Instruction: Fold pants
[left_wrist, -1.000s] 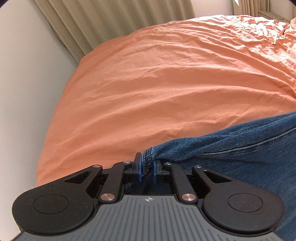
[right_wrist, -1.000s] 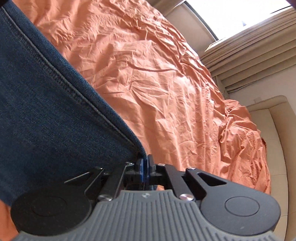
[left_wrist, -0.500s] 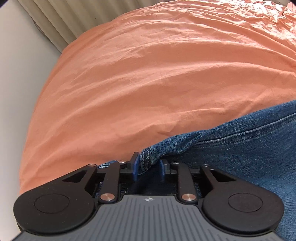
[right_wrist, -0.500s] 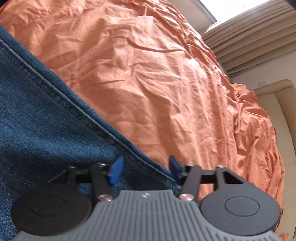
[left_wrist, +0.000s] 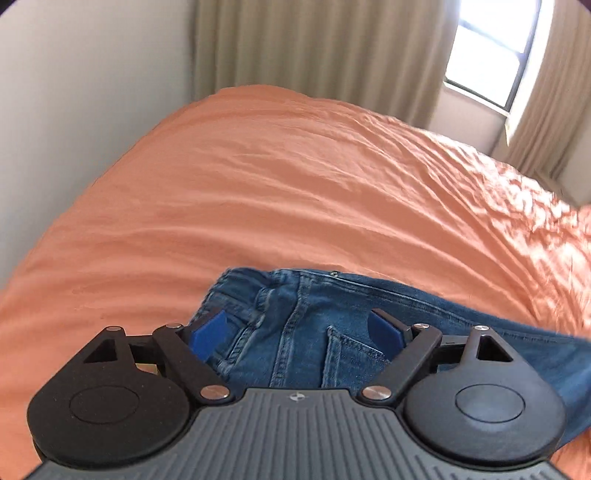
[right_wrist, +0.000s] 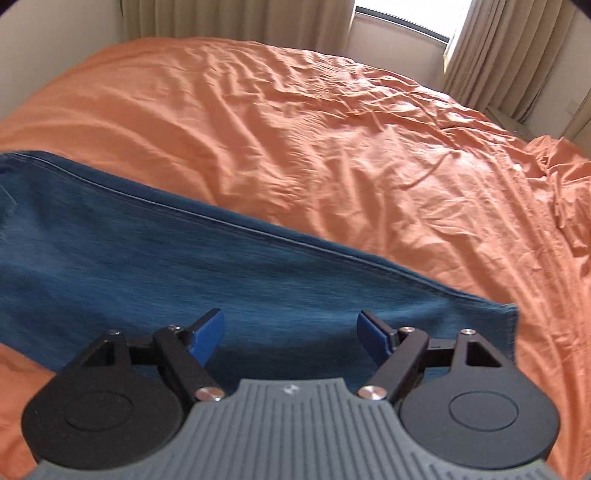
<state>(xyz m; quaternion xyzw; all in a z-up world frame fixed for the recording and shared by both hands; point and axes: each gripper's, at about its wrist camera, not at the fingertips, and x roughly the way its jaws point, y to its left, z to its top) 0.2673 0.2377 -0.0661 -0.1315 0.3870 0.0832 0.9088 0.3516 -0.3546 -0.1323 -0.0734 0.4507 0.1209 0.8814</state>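
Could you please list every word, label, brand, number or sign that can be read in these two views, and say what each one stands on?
No readable text in either view.
Left gripper: a small round emblem on its grey body, no letters legible.
Right gripper: a like emblem, too small to read.
Jeans: seams and a rivet only, no label showing.
Orange bedspread: plain.

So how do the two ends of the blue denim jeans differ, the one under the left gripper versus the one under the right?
Under the left gripper the blue denim jeans show the waist end: stitched seams, a pocket edge, a rivet. Under the right gripper the jeans show plain leg cloth ending in a straight hem. The waist end looks rumpled; the leg end lies flat. Both rest on the orange bedsheet, and both grippers, whose jaws have just been opening, hold nothing.
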